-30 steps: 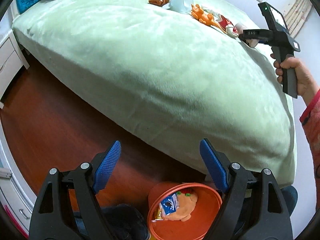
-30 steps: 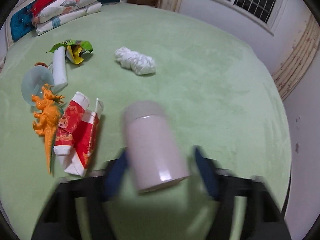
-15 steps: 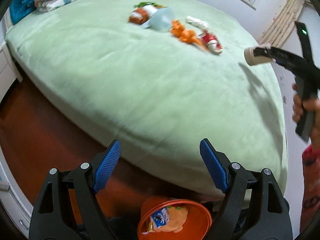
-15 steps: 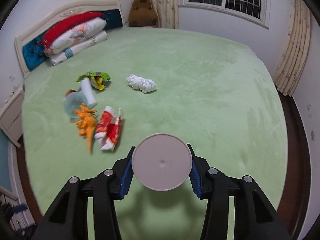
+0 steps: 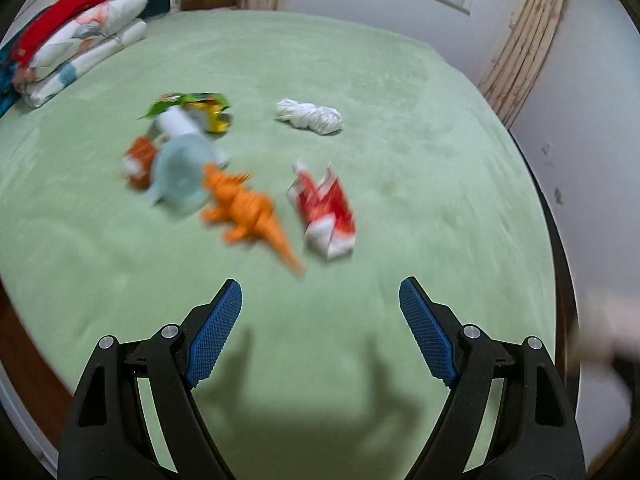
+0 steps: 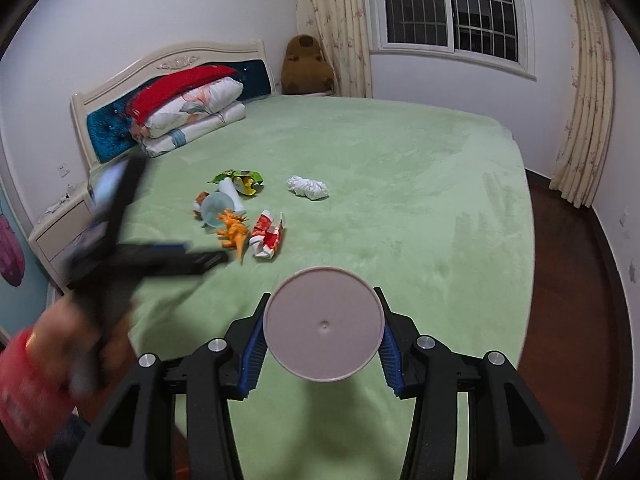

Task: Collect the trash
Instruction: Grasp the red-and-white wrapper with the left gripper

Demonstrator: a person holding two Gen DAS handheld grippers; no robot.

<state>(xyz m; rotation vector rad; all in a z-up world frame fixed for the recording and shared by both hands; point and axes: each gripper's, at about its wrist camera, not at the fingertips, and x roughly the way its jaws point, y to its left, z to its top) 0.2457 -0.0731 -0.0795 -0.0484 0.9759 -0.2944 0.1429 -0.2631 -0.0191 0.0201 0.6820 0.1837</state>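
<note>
Right claw [image 6: 323, 330]: clenched on a pale cup [image 6: 323, 325], pads pressing both sides, round end facing the camera. Jaws have just been closing, cup between them. Cup held in the air above the near part of the bed [image 6: 420, 184].

Left claw [image 5: 320, 312]: released, jaws wide, nothing between the pads; only green blanket and the claw's shadow below. In the right view it shows blurred at 9 o'clock, held by a hand [image 6: 80, 340] in a red sleeve [image 6: 28, 396].

Trash cluster mid-bed, at 12 o'clock from the left claw:
- red-and-white wrapper [image 5: 326, 210], crumpled, nearest
- orange dinosaur [image 5: 248, 210], just beside it at 9 o'clock
- clear cup [image 5: 180, 176], on its side, touching the dinosaur
- green-yellow packet [image 5: 200, 112], behind the cup
- white wad [image 5: 310, 116], apart at 1 o'clock

Pillows [image 6: 192, 116] stacked at the headboard, 10 o'clock. Brown plush [image 6: 306, 64] in the far corner.
</note>
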